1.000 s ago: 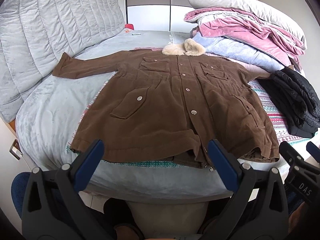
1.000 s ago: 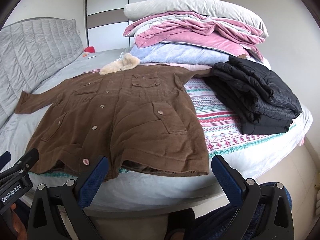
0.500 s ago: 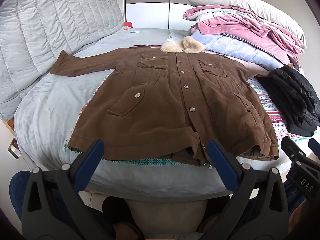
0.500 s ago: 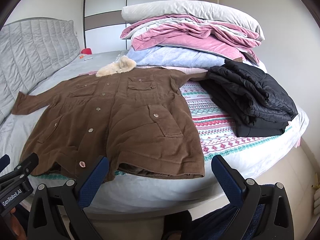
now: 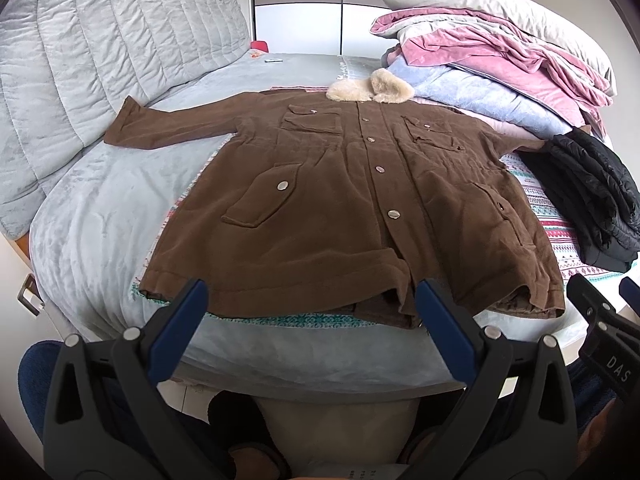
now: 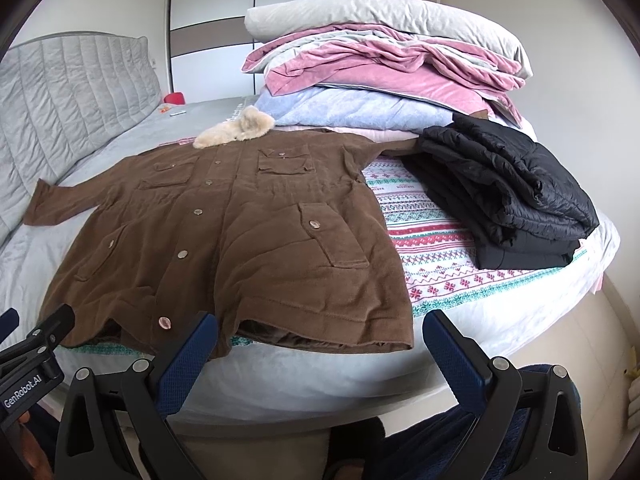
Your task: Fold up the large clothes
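Left wrist view: both grippers (image 5: 308,300) (image 6: 320,330) spread empty, just short of brown coat's (image 5: 344,204) hem.

Soft, even daylight is filling both views, brightening the white wall (image 6: 580,60) behind the bedding pile (image 6: 380,60). Shadows are staying faint; a thin dark band is lying under the hem of the brown coat (image 5: 360,208). No glare is showing. The fisheye lens is bending the grey headboard (image 5: 100,60) and darkening the corners into black. The coat's buttons are looking sharp, with no motion blur.
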`<move>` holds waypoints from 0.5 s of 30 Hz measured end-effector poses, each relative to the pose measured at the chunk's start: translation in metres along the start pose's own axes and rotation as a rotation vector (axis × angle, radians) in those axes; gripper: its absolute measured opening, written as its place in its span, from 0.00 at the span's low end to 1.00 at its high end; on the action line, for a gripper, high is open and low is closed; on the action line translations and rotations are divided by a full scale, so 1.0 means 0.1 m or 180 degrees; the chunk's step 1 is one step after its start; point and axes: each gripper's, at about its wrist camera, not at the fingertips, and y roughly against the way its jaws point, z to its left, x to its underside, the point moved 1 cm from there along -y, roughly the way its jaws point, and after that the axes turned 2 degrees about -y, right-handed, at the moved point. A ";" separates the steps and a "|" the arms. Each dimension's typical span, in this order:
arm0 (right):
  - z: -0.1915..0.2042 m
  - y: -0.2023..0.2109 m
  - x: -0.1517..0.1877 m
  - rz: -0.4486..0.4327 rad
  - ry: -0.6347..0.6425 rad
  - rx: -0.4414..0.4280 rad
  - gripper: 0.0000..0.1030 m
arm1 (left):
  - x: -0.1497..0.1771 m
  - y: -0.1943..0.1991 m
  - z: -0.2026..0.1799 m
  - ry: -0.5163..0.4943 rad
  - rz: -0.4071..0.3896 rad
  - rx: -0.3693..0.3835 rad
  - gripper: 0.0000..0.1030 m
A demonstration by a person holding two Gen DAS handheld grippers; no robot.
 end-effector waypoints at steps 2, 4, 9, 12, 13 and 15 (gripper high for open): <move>0.01 0.00 0.01 0.0001 0.0009 0.0007 1.00 | 0.02 0.00 0.00 -0.0005 -0.0008 0.0002 1.00; 0.02 -0.01 0.01 0.0004 0.0010 0.0007 1.00 | 0.02 0.00 0.00 -0.0022 -0.0009 0.0015 1.00; 0.02 -0.03 0.02 0.0020 0.0020 0.0021 1.00 | 0.03 -0.02 -0.02 -0.0052 0.0001 0.0039 1.00; 0.02 -0.03 0.03 0.0021 0.0026 0.0018 1.00 | 0.05 -0.03 -0.01 -0.0053 0.0005 0.0055 1.00; 0.02 -0.03 0.03 0.0019 0.0026 0.0015 1.00 | 0.05 -0.03 -0.02 -0.0051 0.0001 0.0058 1.00; 0.02 -0.04 0.03 0.0017 0.0025 0.0015 1.00 | 0.05 -0.04 -0.02 -0.0057 0.0002 0.0054 1.00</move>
